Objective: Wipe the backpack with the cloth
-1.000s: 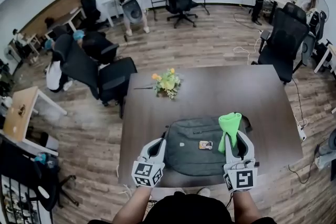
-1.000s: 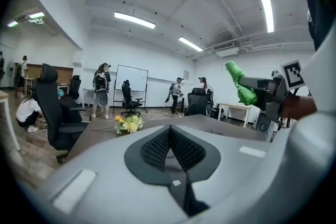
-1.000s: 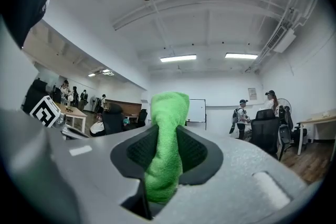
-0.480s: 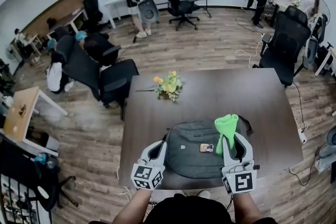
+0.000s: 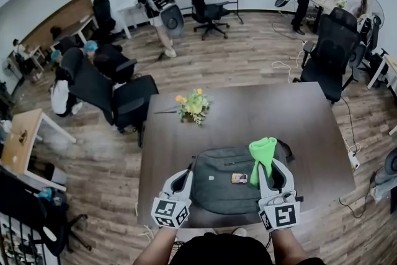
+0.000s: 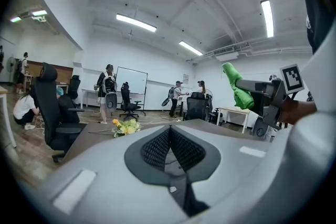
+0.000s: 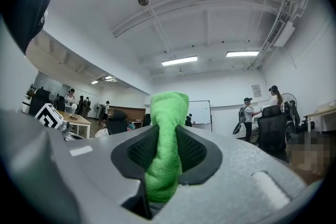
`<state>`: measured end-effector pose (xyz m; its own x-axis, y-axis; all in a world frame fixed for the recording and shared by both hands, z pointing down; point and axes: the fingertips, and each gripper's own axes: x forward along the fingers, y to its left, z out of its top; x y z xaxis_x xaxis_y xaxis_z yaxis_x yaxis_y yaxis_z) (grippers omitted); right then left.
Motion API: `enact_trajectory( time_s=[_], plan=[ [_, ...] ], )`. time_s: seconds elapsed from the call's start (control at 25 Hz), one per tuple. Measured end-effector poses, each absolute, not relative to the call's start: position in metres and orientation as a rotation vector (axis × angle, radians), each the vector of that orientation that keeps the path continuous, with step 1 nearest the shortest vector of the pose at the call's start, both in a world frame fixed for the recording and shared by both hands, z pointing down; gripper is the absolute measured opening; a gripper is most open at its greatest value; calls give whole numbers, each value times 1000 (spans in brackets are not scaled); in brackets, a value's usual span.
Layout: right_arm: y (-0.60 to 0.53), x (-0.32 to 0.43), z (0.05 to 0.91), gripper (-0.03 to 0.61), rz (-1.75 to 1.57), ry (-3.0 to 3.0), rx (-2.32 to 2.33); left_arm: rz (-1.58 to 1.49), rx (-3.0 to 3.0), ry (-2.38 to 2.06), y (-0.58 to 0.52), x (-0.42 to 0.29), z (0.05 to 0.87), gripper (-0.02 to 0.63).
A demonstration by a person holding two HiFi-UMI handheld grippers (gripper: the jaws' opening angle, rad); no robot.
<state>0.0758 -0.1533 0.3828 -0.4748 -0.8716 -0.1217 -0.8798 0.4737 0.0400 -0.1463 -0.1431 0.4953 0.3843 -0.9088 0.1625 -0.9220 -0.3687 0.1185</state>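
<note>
- Left tool [image 5: 182,177]: jaws pressed together along one seam with nothing between them, as its own view shows [image 6: 168,135]. It is raised over the near-left edge of the backpack; whether it touches the bag cannot be told.
- Right tool [image 5: 273,166]: jaws clamped on the green cloth [image 5: 262,154]. The cloth stands up through the jaws, its rounded top bulging above the tips and its lower end hanging down inside the jaw opening [image 7: 166,134].
- Backpack [image 5: 220,186]: grey-green, lying flat on the counter [image 5: 248,110], directly ahead of and below both tools and spanning the gap between them. A small orange label [image 5: 239,178] lies on it, just left of the right tool.
- Flowers [image 5: 191,105]: a yellow-and-orange bunch on the counter, well beyond the left tool's tips, apart from the backpack.
- Office chair [image 5: 330,51]: black, standing on the wooden floor past the counter's far-right corner, far ahead of the right tool.
</note>
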Motion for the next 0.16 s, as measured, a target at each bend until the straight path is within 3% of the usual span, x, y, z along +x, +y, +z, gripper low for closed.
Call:
enact_trajectory(
  time_s=[0.16],
  plan=[
    [-156,78,383,97,129,2616,-1564,91,2454,-1648,-145,-146,494,18]
  ],
)
